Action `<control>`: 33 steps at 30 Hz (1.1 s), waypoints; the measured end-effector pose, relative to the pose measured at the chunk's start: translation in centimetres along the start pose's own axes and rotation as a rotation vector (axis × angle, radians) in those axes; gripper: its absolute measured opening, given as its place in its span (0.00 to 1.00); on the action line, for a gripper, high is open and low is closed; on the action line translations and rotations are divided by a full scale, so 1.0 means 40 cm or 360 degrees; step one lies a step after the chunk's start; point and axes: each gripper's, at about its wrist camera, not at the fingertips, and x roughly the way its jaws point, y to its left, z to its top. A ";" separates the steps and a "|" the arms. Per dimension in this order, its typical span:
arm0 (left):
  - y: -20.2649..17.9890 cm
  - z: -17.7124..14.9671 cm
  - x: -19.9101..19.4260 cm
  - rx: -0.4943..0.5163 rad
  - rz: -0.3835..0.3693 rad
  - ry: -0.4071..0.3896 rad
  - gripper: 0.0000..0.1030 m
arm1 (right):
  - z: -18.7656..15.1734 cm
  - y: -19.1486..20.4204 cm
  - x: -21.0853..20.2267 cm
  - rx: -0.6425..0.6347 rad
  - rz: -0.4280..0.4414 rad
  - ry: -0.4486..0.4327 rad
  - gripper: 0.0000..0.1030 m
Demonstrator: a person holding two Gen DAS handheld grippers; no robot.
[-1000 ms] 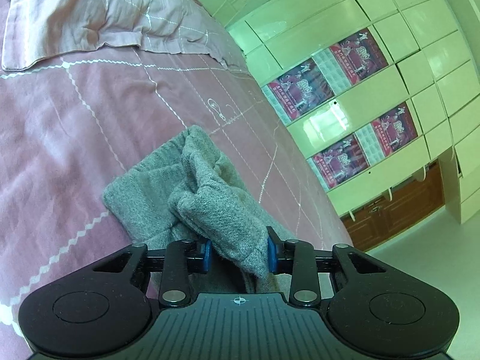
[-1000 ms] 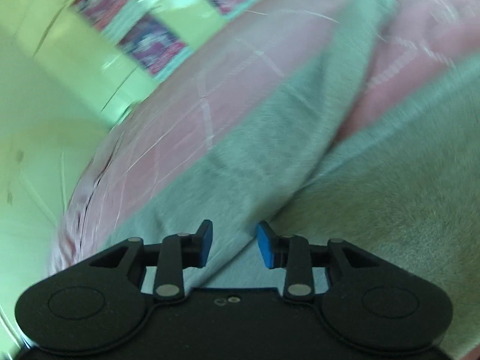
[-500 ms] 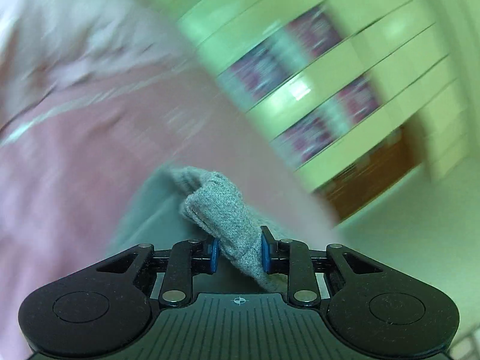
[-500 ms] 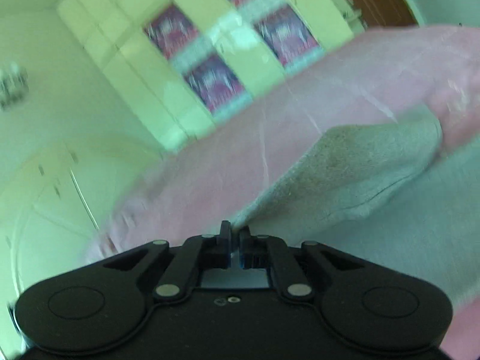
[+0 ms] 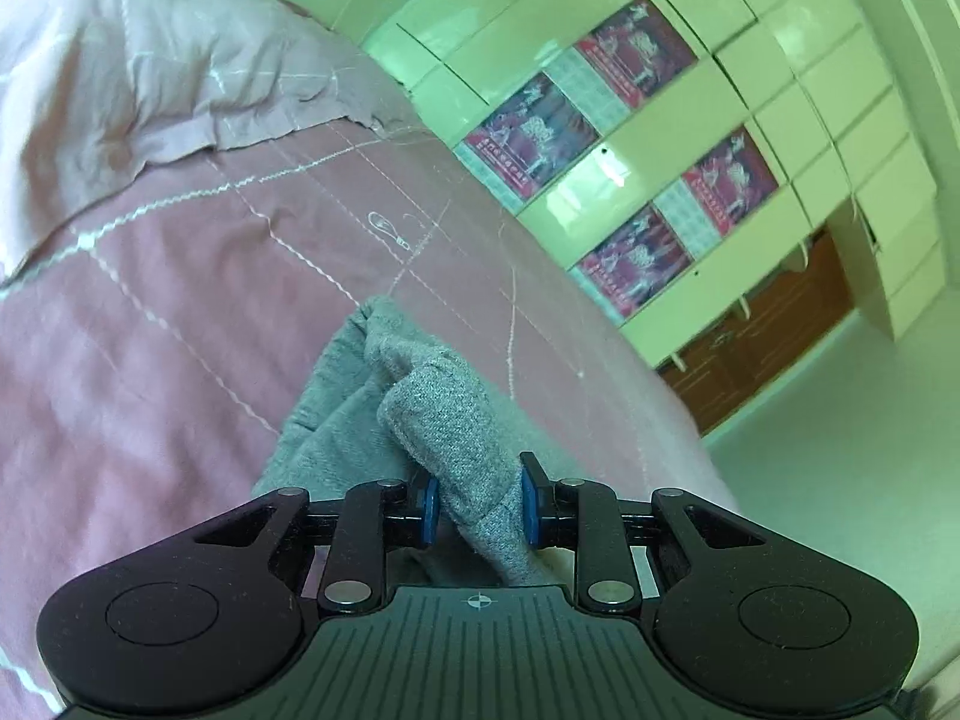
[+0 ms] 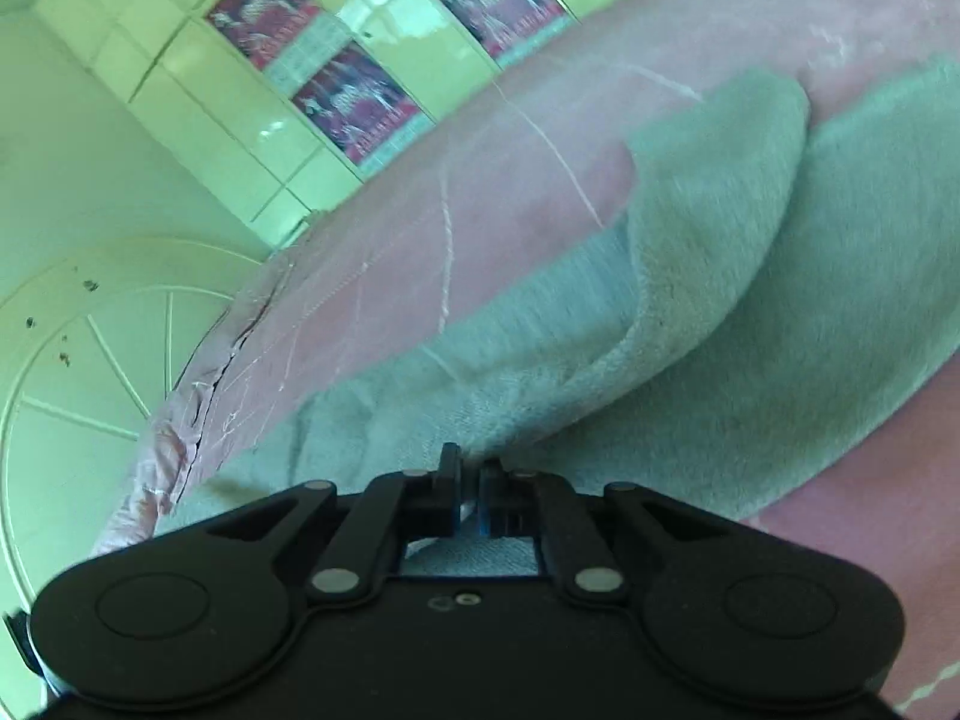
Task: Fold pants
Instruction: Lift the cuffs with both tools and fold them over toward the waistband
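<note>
Your pants (image 5: 384, 420) lie on the bed (image 5: 150, 360), grey knit on the pink quilted cover, near the bed's edge on the cabinet side. One bunched fold of them stands up off the bed and runs back into your left gripper (image 5: 477, 510); its jaws are clamped on that fold, the blue pads (image 5: 429, 509) pressed against the cloth on both sides. The rest of the pants spreads flat on the bed beyond and beside the raised fold.

In the right wrist view the pants (image 6: 690, 300) cover the bed (image 6: 480, 210) in two broad layers, one flap turned over the other, its curved edge toward the cabinet. Your right gripper (image 6: 470, 492) sits at the near edge of the pants with its jaws drawn almost together; a thin strip of cloth seems to be nipped between them, though blur leaves that unsure.

At the bed's head lies a pink pillow (image 5: 150, 60). Beyond the bed's far side stands a pale cabinet (image 5: 780, 120) with red posters (image 5: 636, 51) on its doors.
</note>
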 end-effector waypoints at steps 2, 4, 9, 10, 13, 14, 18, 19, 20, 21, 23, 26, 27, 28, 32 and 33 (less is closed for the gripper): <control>0.028 -0.004 0.043 0.0000 0.0117 0.0148 0.26 | -0.013 -0.025 0.037 0.0020 -0.0092 0.0119 0.00; 0.040 -0.003 0.040 -0.0035 0.0081 0.0127 0.26 | -0.021 -0.042 0.048 0.0122 -0.0075 0.0122 0.00; 0.011 0.015 0.012 -0.0022 -0.0054 0.0021 0.26 | -0.009 -0.006 0.035 0.0072 -0.0063 0.0062 0.00; -0.002 0.023 0.001 -0.0013 -0.0124 -0.0035 0.26 | -0.005 -0.004 0.013 0.0070 -0.0015 0.0008 0.00; -0.035 0.042 -0.020 0.0074 -0.0267 -0.0175 0.26 | 0.001 0.008 -0.029 0.0018 0.0037 -0.0107 0.00; -0.025 0.043 -0.005 0.0078 -0.0177 -0.0114 0.26 | -0.004 -0.002 -0.021 0.0022 0.0024 -0.0083 0.00; 0.033 0.010 0.039 0.0130 0.0105 0.0137 0.26 | -0.044 -0.044 0.035 0.0131 -0.0057 0.0086 0.00; 0.037 0.011 0.032 0.0108 0.0100 0.0131 0.26 | -0.043 -0.039 0.033 0.0119 -0.0059 0.0079 0.00; 0.038 0.011 0.029 0.0092 0.0100 0.0126 0.26 | -0.042 -0.036 0.036 0.0111 -0.0064 0.0082 0.00; 0.036 0.011 0.028 0.0100 0.0107 0.0121 0.26 | -0.040 -0.035 0.038 0.0110 -0.0064 0.0086 0.00; 0.030 0.009 0.029 0.0110 0.0121 0.0116 0.26 | -0.040 -0.034 0.039 0.0122 -0.0053 0.0091 0.00; 0.011 0.022 0.018 0.0114 0.0090 0.0052 0.26 | -0.042 -0.025 0.028 0.0096 -0.0045 0.0082 0.00; -0.004 0.034 0.012 0.0145 0.0065 0.0003 0.26 | -0.040 -0.020 0.023 0.0100 -0.0025 0.0066 0.00; -0.017 0.045 0.005 0.0173 0.0041 -0.0030 0.26 | -0.039 -0.025 0.009 0.0110 0.0011 0.0042 0.00; -0.007 0.023 0.041 0.0218 0.0218 0.0171 0.26 | -0.049 -0.043 0.027 0.0127 -0.0029 0.0086 0.00; -0.002 0.010 0.036 0.0231 0.0218 0.0178 0.26 | -0.048 -0.046 0.028 0.0158 -0.0021 0.0083 0.00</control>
